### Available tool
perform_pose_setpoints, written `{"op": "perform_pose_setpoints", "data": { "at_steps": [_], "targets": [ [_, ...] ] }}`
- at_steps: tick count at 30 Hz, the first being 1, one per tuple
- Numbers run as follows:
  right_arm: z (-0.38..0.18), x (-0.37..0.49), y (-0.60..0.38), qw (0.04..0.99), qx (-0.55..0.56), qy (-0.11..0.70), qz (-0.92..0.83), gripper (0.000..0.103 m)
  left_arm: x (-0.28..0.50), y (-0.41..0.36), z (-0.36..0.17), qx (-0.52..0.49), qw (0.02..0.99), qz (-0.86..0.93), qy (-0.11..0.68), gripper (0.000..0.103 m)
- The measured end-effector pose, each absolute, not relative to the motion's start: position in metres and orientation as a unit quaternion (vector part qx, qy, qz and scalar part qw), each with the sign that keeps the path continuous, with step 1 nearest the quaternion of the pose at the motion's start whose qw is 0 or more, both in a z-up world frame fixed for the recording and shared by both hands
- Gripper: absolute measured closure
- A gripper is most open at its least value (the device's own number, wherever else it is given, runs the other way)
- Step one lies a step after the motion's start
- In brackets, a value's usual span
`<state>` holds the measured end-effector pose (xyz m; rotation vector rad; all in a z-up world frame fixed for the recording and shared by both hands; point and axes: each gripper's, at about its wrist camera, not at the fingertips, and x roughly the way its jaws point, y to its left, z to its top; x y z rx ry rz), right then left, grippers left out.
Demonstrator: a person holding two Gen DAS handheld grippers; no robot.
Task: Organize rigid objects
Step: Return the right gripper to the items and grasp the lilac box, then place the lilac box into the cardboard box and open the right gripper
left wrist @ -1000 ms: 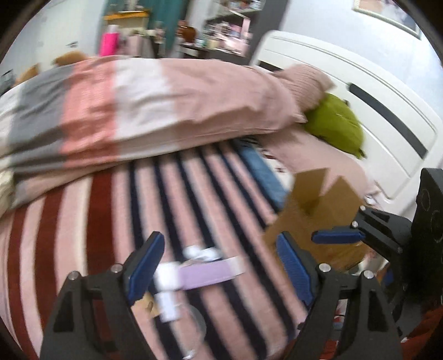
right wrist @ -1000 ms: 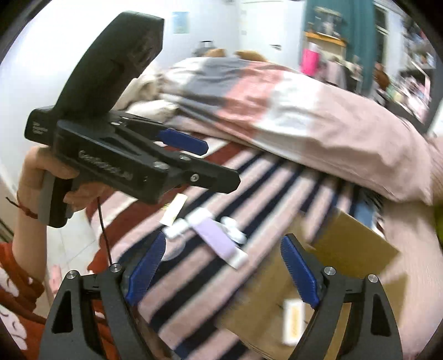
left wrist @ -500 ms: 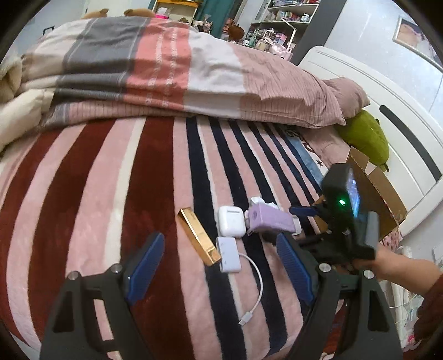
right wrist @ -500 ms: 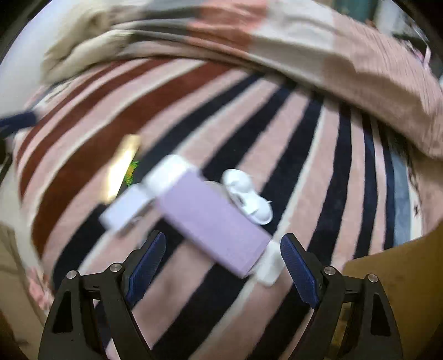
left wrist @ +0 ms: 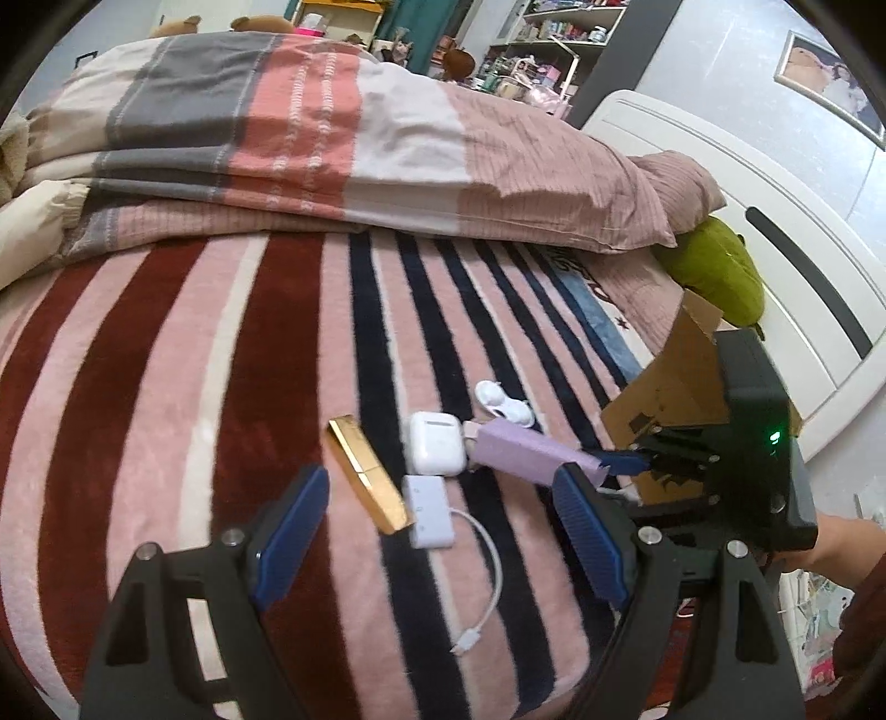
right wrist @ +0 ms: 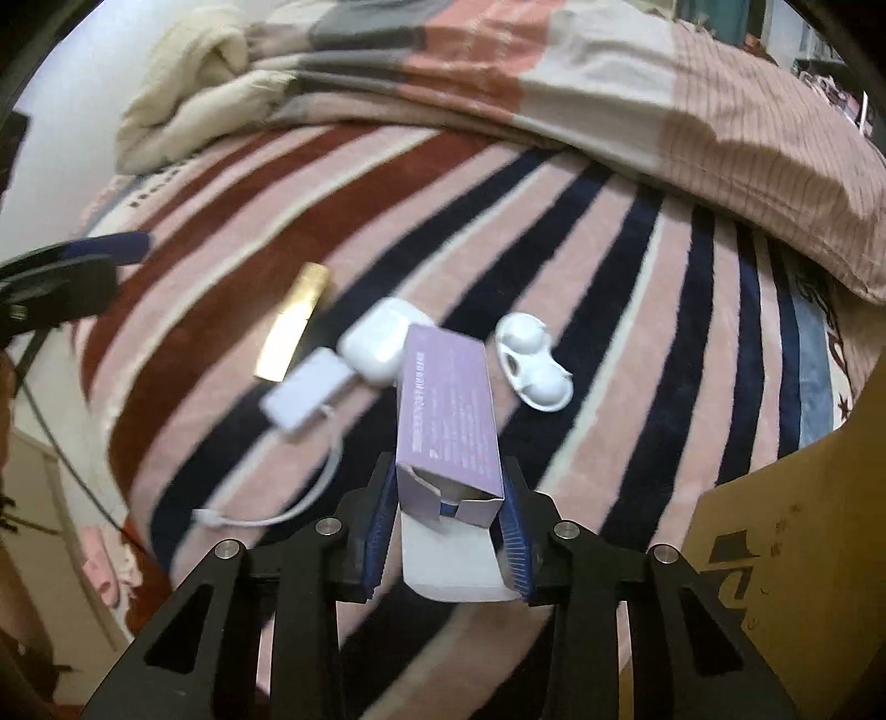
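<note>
Right gripper point(right wrist: 448, 531) fingers clamp the lilac cardboard box point(right wrist: 448, 415); white earbud case point(right wrist: 382, 343) apparently touching it. Left gripper point(left wrist: 437, 531) fingers open above the gold bar point(left wrist: 368, 482).

- A bed fills the room, spread with a plush striped blanket point(left wrist: 166, 360) in pink, maroon and navy.
- A folded duvet point(left wrist: 332, 144) in grey, salmon, white and dusty pink lies across the far side.
- A white headboard point(left wrist: 775, 221) with a dark slot stands at the right, against a pale grey wall.
- A framed picture point(left wrist: 830, 66) hangs above it.
- Cluttered shelves point(left wrist: 554, 33) line the back (contents too small to tell).
</note>
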<state>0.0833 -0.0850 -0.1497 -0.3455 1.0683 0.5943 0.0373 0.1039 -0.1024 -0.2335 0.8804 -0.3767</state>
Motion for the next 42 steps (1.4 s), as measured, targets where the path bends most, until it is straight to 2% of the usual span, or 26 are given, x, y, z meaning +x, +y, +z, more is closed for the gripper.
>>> {"op": "perform_pose_setpoints", "data": {
  "at_steps": [3, 7, 10, 11, 12, 16, 24, 26, 30, 36, 42],
  "targets": [
    [-0.162, 0.087, -0.083, 0.780, -0.148, 0.537, 0.286, 0.070, 0.036, 0.100, -0.102, -0.107, 0.881, -0.179, 0.425, 0.022],
    [-0.183, 0.088, -0.086, 0.774, -0.140, 0.551, 0.280, 0.056, 0.033, 0.099, -0.103, -0.100, 0.880, -0.175, 0.431, 0.022],
    [-0.187, 0.092, -0.089, 0.778, -0.116, 0.542, 0.297, 0.057, 0.032, 0.101, -0.103, -0.099, 0.879, -0.170, 0.434, 0.022],
    [-0.187, 0.093, -0.088, 0.778, -0.116, 0.538, 0.301, 0.060, 0.031, 0.101, -0.103, -0.100, 0.879, -0.169, 0.434, 0.022],
    [-0.188, 0.094, -0.087, 0.780, -0.124, 0.536, 0.299, 0.070, 0.031, 0.102, -0.103, -0.101, 0.878, -0.169, 0.435, 0.022],
    [-0.173, 0.085, -0.082, 0.792, -0.151, 0.516, 0.290, 0.070, 0.033, 0.098, -0.100, -0.106, 0.876, -0.179, 0.435, 0.022],
    [-0.078, 0.061, -0.084, 0.801, -0.136, 0.467, 0.349, 0.070, 0.053, 0.053, -0.058, -0.116, 0.870, -0.265, 0.400, 0.023],
    [-0.054, 0.059, -0.095, 0.807, -0.131, 0.455, 0.353, 0.070, 0.058, 0.037, -0.045, -0.115, 0.867, -0.286, 0.391, 0.025],
    [-0.022, 0.059, -0.125, 0.824, -0.128, 0.434, 0.340, 0.070, 0.075, -0.008, -0.020, -0.120, 0.844, -0.356, 0.383, 0.058],
    [-0.004, 0.075, -0.202, 0.842, -0.082, 0.443, 0.296, 0.070, 0.103, -0.093, -0.007, -0.097, 0.815, -0.404, 0.403, 0.059],
    [-0.011, 0.086, -0.274, 0.842, -0.046, 0.477, 0.249, 0.070, 0.121, -0.170, -0.021, -0.065, 0.777, -0.436, 0.448, 0.058]
  ]
}}
